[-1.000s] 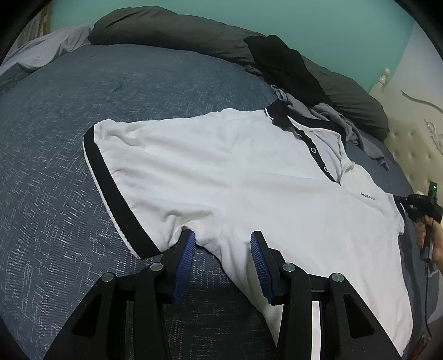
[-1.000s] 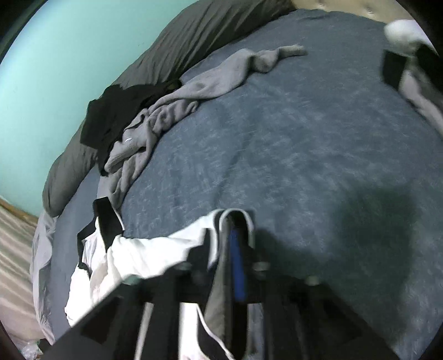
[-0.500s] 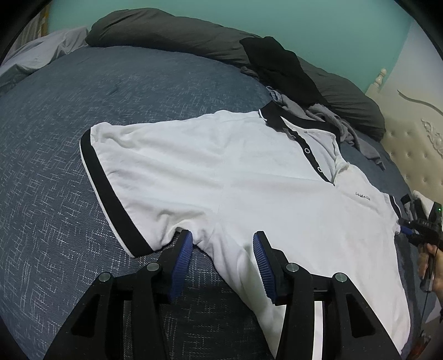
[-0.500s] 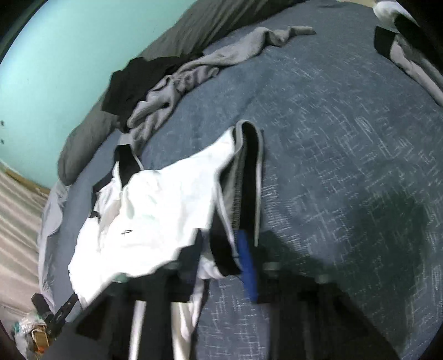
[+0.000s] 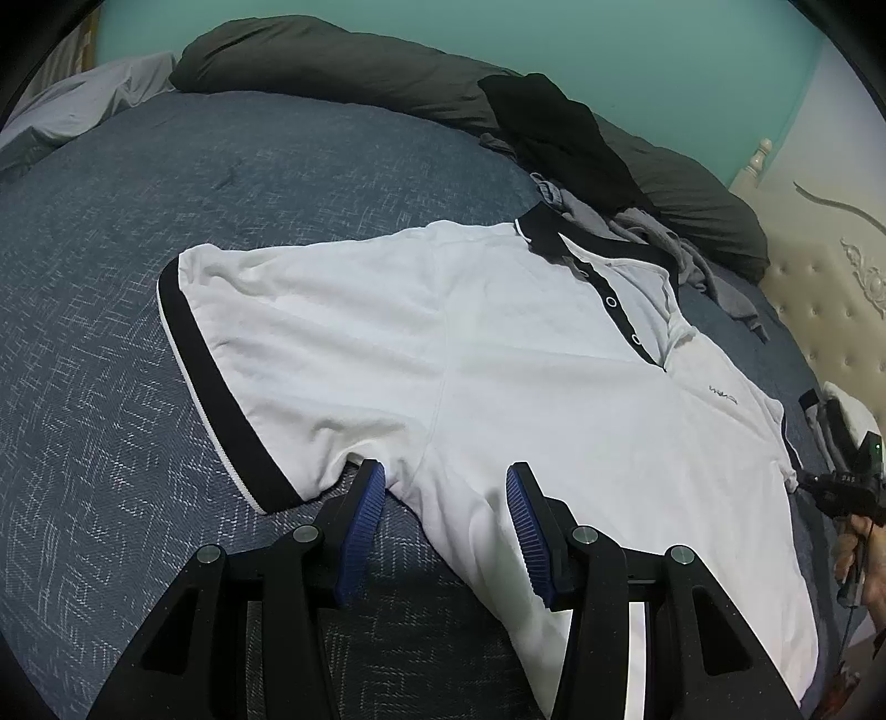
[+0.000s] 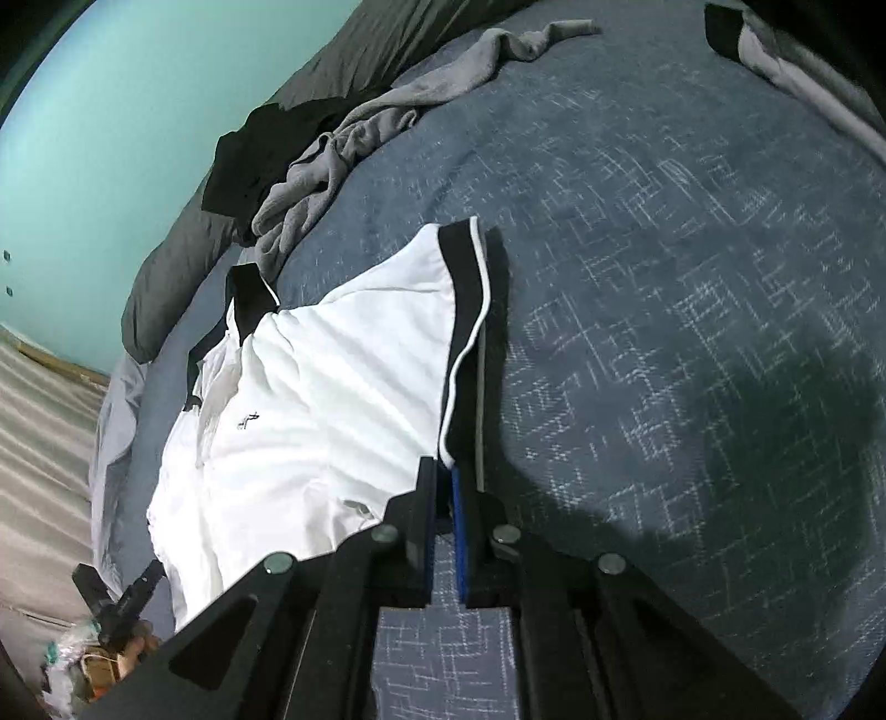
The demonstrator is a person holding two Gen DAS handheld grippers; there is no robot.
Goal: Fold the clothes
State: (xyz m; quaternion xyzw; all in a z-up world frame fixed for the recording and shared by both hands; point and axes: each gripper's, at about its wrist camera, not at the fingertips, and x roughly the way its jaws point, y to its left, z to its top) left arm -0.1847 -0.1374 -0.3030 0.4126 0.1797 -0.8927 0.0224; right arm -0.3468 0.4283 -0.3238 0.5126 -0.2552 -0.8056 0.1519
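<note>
The polo shirt (image 5: 498, 376) lies flat on the bed (image 5: 111, 387). The left gripper (image 5: 446, 493) stands open astride its near armpit. The right gripper (image 6: 443, 487), jaws just closing, pinches the black sleeve cuff (image 6: 465, 332).

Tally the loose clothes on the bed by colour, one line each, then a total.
White: 1, the polo shirt
Grey: 1, the crumpled garment
Black: 1, the garment on the dark duvet
Black-and-grey: 1, a piece at the picture's edge, only partly seen
Total: 4

White polo shirt (image 5: 498, 387), black-trimmed, lies spread flat on the bed.
</note>
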